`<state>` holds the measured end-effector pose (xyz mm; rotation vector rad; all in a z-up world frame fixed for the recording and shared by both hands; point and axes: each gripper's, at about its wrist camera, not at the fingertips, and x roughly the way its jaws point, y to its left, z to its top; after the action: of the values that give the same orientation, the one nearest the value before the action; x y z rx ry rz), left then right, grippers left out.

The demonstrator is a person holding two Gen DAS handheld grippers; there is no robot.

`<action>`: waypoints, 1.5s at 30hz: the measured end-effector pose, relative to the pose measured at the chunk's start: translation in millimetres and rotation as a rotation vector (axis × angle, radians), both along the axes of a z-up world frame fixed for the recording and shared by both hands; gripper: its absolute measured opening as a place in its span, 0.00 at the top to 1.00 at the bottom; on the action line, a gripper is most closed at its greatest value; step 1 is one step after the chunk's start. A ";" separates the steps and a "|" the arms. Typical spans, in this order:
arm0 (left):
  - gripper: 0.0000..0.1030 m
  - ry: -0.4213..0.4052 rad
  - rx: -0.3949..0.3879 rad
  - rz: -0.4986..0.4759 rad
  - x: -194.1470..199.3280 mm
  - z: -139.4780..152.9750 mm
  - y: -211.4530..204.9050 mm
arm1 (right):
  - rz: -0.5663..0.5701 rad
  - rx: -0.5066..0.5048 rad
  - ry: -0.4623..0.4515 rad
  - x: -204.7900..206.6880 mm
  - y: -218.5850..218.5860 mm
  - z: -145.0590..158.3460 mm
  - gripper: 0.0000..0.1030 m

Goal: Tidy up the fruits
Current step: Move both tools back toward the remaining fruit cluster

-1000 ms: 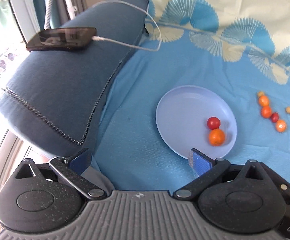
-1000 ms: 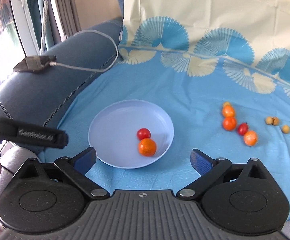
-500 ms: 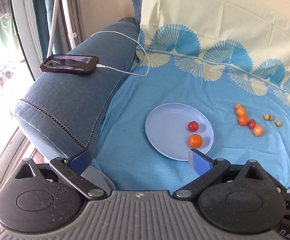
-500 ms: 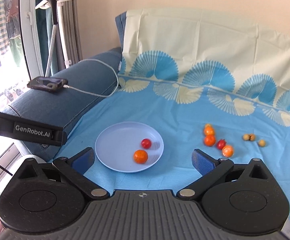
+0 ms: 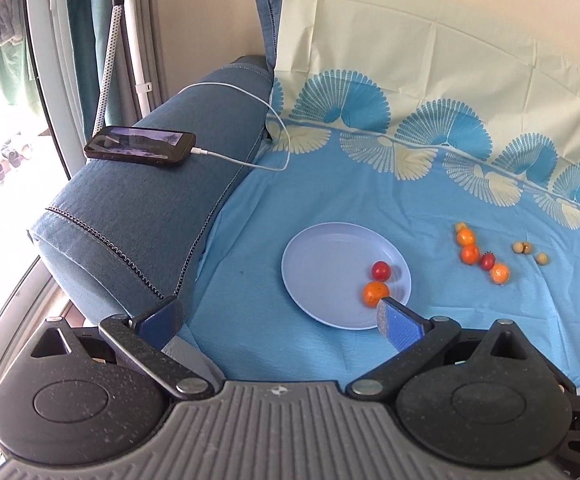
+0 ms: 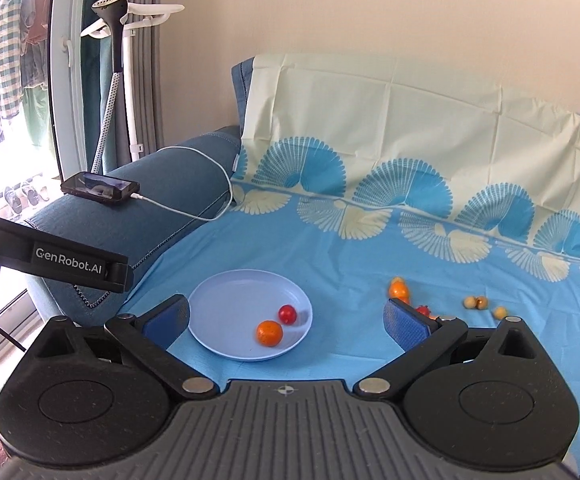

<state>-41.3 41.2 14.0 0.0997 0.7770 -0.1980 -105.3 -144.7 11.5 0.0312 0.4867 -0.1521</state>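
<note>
Both your grippers look the same: grey ribbed body, round black speckled housings, black linkage arms with silver pivot screws, and blue textured pads (image 5: 400,322) on the fingers. Your left gripper (image 6: 78,266) has white "GenRobot.AI" lettering along its black side in the right wrist view.

Both wrist cameras look forward and down from well back over the sofa, sharing the plate (image 5: 330,268) (image 6: 230,308) near frame centre and the phone (image 5: 140,146) (image 6: 100,188) at left.

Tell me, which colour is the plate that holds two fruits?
Pale lavender-blue plate, clearest in the left wrist view.
</note>
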 end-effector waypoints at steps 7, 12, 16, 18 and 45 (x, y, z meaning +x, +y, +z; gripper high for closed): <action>0.00 0.000 0.016 0.011 0.8 0.4 3.4 | 0.008 0.020 -0.001 0.8 -1.0 -2.9 0.01; 0.00 0.002 0.013 0.025 2.8 1.6 6.4 | 0.022 0.019 -0.002 1.5 1.9 -3.1 0.01; 0.00 0.003 0.014 0.020 2.8 2.4 5.0 | 0.013 0.024 -0.004 0.7 -1.1 -2.8 0.01; 0.00 -0.003 0.018 0.016 2.1 2.7 4.4 | 0.010 0.028 -0.003 0.9 -2.4 -3.0 0.01; 0.00 0.012 0.030 0.011 4.3 -0.9 0.9 | 0.005 0.044 0.001 1.6 -4.3 -7.8 0.01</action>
<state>-37.0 42.1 13.1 0.1227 0.7920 -0.1770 -103.7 -148.9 3.8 0.0727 0.4915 -0.1371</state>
